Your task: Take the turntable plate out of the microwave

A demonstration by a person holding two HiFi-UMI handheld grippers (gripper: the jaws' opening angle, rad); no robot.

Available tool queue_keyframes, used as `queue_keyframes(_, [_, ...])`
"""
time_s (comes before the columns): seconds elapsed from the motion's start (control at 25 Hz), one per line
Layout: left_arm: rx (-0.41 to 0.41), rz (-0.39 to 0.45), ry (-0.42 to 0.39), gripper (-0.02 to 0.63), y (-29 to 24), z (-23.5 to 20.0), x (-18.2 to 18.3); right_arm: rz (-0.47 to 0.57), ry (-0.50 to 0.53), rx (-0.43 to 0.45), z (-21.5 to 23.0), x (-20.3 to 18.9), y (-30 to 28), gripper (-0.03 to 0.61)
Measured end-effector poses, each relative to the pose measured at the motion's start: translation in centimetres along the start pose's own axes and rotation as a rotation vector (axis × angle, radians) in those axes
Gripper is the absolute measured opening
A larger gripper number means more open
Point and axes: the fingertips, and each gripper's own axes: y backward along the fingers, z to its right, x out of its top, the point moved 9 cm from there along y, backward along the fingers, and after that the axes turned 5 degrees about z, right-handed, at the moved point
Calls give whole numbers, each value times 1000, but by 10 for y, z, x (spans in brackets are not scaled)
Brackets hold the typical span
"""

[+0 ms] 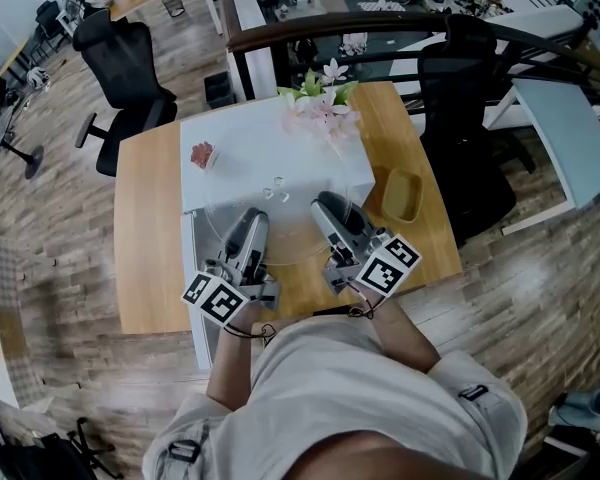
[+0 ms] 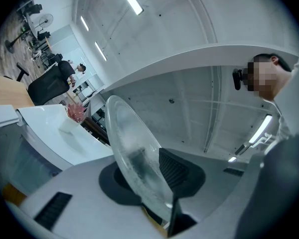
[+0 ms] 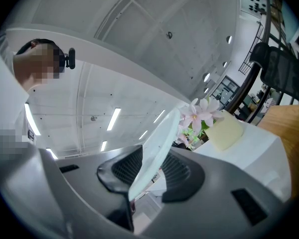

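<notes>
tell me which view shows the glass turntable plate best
The left gripper view: the turntable plate shows its broad glass face there, pinched between the jaws. The right gripper view catches it nearly edge-on, and the head view gives only a faint see-through outline.

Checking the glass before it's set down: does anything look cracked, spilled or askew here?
Nothing stands out. The turntable plate looks whole, gripped at its near rim by the left gripper and right gripper above the white microwave. No spill shows on the microwave's top.
</notes>
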Motion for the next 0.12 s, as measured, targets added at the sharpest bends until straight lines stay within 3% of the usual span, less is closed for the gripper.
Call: queue_keyframes(0.12, [-1, 1, -5, 112, 0, -1, 0, 2, 0, 3, 1, 0, -1, 120])
